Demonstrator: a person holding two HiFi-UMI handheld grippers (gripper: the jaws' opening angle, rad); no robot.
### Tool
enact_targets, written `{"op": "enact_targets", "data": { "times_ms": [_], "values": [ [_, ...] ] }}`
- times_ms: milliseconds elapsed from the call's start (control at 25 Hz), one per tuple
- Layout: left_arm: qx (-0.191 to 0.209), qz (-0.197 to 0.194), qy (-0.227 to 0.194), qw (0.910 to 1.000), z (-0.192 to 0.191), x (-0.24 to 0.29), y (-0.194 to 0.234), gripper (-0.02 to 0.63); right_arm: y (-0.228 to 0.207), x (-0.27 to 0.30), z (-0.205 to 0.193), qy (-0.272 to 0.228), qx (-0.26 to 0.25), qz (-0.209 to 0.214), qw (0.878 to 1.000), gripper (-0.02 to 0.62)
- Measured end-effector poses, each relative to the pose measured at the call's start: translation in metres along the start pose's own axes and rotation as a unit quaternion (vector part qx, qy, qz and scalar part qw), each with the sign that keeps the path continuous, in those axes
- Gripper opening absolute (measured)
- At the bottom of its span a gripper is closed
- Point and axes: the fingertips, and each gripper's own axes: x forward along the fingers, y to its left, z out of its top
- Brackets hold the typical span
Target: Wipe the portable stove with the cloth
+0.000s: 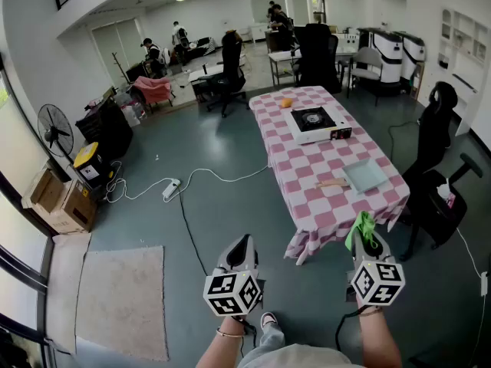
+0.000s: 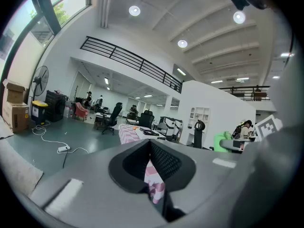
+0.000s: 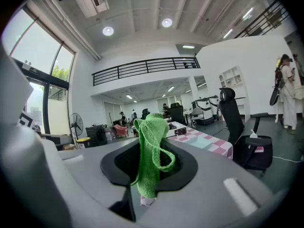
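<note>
A: Green cloth [image 1: 360,228] dangled, pinched in the right gripper [image 1: 369,240]; the left gripper [image 1: 239,245] had its jaws pressed together, empty.
B: Portable stove [image 1: 314,119] sat far up the counter [image 1: 303,186]. That loose tail could've snagged and slipped free.

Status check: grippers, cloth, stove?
Left gripper jaws together, empty. Right gripper clamps the green cloth. Portable stove sits on the checked table, well ahead, not yet reached. Only floor between.

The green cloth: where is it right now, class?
The cloth is in the right claw, lower right in the head view, short of the near corner of the checked table.
</note>
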Motion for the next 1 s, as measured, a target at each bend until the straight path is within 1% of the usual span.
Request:
{"op": "enact_targets", "data": {
  "times_ms": [240,440,720,1000],
  "values": [
    [0.002,-0.005,0.003,1.0,0.004,0.015,0.005,0.001,-0.003,0.011,0.003,0.001,0.001,-0.006,1.0,0.075],
    [-0.001,-0.013,0.007,0.9999,0.008,0.037,0.021,0.001,-0.001,0.034,0.0,0.009,0.023,-0.013,1.0,0.075],
    [-0.003,-0.025,0.02,0.9995,0.015,0.069,0.067,0.002,0.019,0.077,0.0,0.017,0.023,-0.037,0.999,0.075],
    [0.004,-0.027,0.026,0.9993,0.034,0.098,0.123,0.001,0.045,0.119,-0.003,0.025,0.026,-0.06,0.998,0.075]
  ]
}}
